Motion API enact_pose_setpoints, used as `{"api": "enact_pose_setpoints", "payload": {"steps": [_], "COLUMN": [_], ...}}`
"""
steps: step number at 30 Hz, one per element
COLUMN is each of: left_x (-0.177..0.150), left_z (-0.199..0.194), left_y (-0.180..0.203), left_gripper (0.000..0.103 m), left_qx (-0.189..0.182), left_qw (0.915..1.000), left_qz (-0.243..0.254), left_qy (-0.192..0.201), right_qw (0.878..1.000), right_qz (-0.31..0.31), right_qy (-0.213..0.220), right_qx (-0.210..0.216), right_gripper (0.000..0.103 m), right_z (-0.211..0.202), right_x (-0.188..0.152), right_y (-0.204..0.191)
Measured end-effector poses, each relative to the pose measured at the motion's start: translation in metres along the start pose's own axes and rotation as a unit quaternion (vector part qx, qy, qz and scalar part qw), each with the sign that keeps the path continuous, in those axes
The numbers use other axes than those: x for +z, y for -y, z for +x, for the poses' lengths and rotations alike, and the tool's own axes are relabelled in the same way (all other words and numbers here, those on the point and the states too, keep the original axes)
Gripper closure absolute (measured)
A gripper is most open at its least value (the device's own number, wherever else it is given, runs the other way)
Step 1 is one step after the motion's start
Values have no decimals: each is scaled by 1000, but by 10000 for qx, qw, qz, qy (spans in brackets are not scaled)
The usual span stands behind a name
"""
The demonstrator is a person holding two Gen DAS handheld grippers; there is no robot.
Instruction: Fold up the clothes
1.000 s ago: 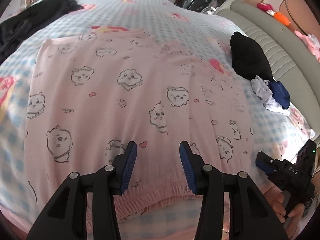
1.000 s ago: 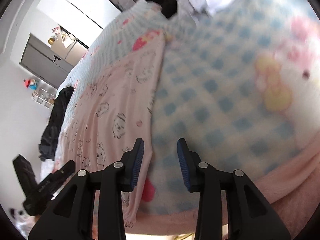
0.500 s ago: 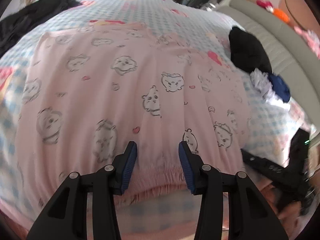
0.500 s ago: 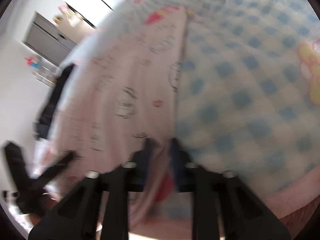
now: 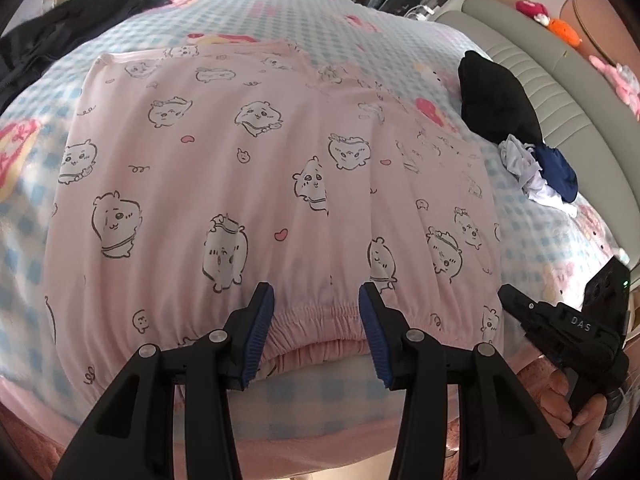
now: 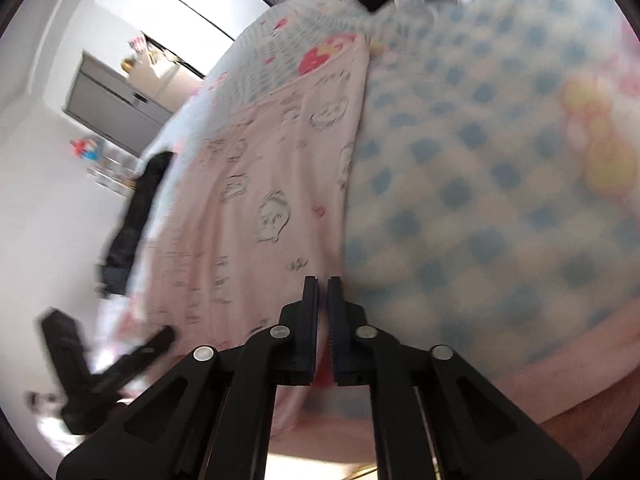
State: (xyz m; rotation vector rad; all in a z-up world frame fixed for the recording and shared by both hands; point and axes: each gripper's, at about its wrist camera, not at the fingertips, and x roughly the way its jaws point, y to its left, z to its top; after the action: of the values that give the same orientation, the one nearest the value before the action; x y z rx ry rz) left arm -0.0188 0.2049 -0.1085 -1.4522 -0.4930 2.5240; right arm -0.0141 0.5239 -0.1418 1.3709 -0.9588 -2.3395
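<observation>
Left tongs (image 5: 316, 312): we see them spread apart just over the elastic waistband (image 5: 320, 316) of the pink pajama pants (image 5: 256, 160), gripping nothing.
Right tongs (image 6: 323, 294): these have just been closing, and now we find them clenched on the pants' side edge near the waist (a sliver of pink fabric shows between the pads).
Right hand (image 5: 568, 400): it grips the handle at the lower right of the left-wrist view.
Pink pajama pants: spread flat on the bed (image 5: 280, 8), waist toward us, legs running away.
Bed: blue-checked cover with cartoon prints.
Farther off: a black garment (image 5: 496, 100) and a white-and-navy bundle (image 5: 536, 172) by the headboard (image 5: 560, 80); dark clothing (image 5: 64, 24) at the far left.
</observation>
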Motion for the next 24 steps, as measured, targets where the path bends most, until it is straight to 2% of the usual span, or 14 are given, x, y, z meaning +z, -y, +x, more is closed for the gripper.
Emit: {"api": "enact_pose_setpoints", "payload": {"steps": [1, 2, 4, 5, 8, 9, 11, 13, 19, 24], "left_x": [1, 2, 5, 9, 16, 18, 18, 13, -10, -10], "left_z": [-1, -3, -9, -13, -6, -2, 9, 22, 41, 44], "left_y": [-1, 0, 4, 9, 36, 45, 60, 73, 89, 88], "left_gripper": [57, 57, 57, 57, 57, 57, 57, 57, 57, 57], "left_qx": [-21, -60, -238, -331, -452, -480, -472, -441, -412, -447], "left_qw": [10000, 9999, 9993, 9988, 9973, 9964, 9953, 9943, 9901, 9892], "left_qz": [-25, -43, -6, 72, 500, 653, 840, 961, 1240, 1237], "left_qy": [15, 76, 281, 360, 290, 245, 70, -141, -516, -649], "right_qw": [9999, 9995, 9995, 9996, 9995, 9990, 9974, 9957, 9922, 9912], "right_qz": [88, 177, 133, 82, -218, -364, -618, -805, -1000, -906], "right_qy": [-17, -34, -81, -107, -222, -258, -303, -273, 227, 106], "right_qx": [125, 250, 279, 263, 102, -5, -202, -366, -714, -963], "right_gripper": [87, 75, 57, 52, 52, 55, 97, 98, 100, 100], "right_z": [1, 3, 12, 18, 36, 40, 42, 42, 10, 1], "right_x": [2, 4, 7, 9, 10, 10, 7, 3, -2, -3], "right_y": [3, 5, 1, -3, -15, -19, -24, -28, -29, -15]}}
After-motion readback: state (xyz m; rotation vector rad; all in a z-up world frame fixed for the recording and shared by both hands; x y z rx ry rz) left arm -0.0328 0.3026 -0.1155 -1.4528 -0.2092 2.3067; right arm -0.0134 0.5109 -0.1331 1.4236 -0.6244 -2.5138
